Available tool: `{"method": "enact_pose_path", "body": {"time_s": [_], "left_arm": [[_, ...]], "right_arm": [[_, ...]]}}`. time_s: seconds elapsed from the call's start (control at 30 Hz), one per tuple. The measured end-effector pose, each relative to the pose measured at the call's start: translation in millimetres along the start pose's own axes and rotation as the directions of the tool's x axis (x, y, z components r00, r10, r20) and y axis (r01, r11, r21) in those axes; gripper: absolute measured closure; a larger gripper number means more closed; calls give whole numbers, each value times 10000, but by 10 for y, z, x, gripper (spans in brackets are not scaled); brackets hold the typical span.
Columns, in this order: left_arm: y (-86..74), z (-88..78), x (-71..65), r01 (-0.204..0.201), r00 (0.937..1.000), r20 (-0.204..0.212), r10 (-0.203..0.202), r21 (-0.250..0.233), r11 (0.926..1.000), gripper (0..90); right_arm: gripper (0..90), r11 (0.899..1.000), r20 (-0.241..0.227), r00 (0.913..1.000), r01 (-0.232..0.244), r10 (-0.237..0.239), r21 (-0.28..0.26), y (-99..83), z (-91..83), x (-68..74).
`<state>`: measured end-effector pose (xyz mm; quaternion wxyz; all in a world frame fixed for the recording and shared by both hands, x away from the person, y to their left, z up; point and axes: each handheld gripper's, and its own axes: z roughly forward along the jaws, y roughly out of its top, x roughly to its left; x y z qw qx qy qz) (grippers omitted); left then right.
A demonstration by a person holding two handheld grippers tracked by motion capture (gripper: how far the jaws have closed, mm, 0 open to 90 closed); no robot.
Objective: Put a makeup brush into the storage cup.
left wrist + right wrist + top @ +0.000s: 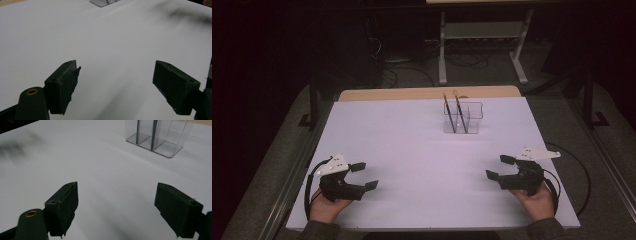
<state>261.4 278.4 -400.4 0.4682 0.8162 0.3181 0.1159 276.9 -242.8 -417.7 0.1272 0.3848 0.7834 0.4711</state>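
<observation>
Far beyond both grippers' jaws, pencil holder (pixel 463 118)

White surface (pixel 412 150) fills middle, wooden strip along far edge. Clear holder (pixel 463 118) stands near far edge, right of centre, split into compartments. Two pencils (pixel 451 111) upright in it, leaning slightly, tips down. Left gripper (pixel 364 176) near front left corner, held in hand, jaws apart, nothing between them, pointing right. Right gripper (pixel 499 167) near front right corner, jaws apart, empty, pointing left. Both well apart from holder. Cable loops behind each gripper.
</observation>
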Motion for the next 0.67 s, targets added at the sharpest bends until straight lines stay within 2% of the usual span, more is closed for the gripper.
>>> {"method": "enact_pose_path", "body": {"time_s": [0.67], "left_arm": [[-9,34,13,-103,9999,88,102,122,9999,192]], "right_arm": [[179,9997,-12,9999,156,-156,-166,-8,-14,24]]}}
